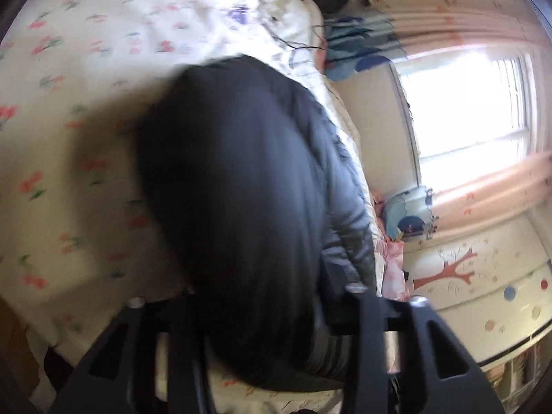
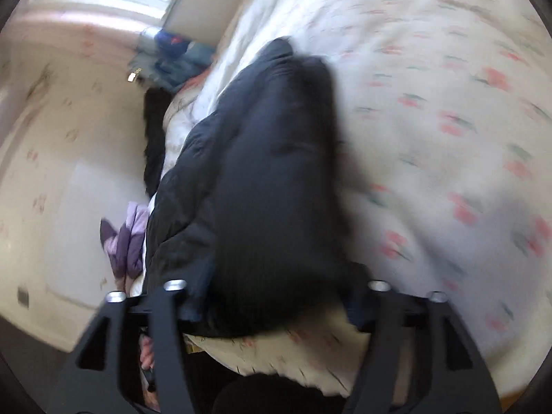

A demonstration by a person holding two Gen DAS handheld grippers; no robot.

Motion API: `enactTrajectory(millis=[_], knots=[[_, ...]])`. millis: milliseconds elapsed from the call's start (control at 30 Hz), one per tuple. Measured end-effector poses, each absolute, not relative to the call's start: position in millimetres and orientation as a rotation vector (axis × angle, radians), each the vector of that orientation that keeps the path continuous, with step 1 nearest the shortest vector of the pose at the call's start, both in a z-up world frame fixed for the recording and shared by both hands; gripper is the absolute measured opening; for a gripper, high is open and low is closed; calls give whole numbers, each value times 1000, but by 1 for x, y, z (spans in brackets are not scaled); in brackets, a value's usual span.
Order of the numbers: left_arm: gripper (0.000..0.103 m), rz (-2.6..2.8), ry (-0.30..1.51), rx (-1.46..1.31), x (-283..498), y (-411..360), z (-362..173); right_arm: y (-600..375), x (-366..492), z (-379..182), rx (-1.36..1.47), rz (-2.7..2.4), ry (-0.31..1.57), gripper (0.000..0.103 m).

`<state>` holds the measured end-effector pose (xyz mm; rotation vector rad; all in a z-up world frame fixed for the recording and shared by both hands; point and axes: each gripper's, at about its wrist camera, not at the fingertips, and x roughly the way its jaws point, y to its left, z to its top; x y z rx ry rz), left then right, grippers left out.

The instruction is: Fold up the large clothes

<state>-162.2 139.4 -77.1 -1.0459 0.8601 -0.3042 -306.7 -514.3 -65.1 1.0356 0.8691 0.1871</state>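
On the floral bedsheet [image 1: 62, 131], the black padded jacket [image 1: 241, 207] lies bunched in the left wrist view, its near end between the fingers of the left gripper [image 1: 262, 338]. The jaws stand about half open; whether the pads press the fabric cannot be told through the blur. In the right wrist view, the jacket [image 2: 269, 179] again fills the gap of the right gripper [image 2: 276, 314], jaws partly open, grip likewise unclear. Both grippers should seat on the same edge before the fold is carried across the bedsheet.
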Motion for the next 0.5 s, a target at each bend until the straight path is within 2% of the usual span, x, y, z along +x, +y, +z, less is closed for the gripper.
enactTrajectory(millis=[33,200,333,500], knots=[[59,-292,852,-1049,-166,143,-78,-520,-320,-61,1036,169,839,63],[74,-276,832,-1074,-163,152,-75,-536,-365,-13,866,-32,698,65],[76,-302,890,-1085,-147,139,-81,-509,-346,46,642,-27,634,86],[80,-311,950,-1078,-119,125,-91,-437,-275,66,456,121,714,89]])
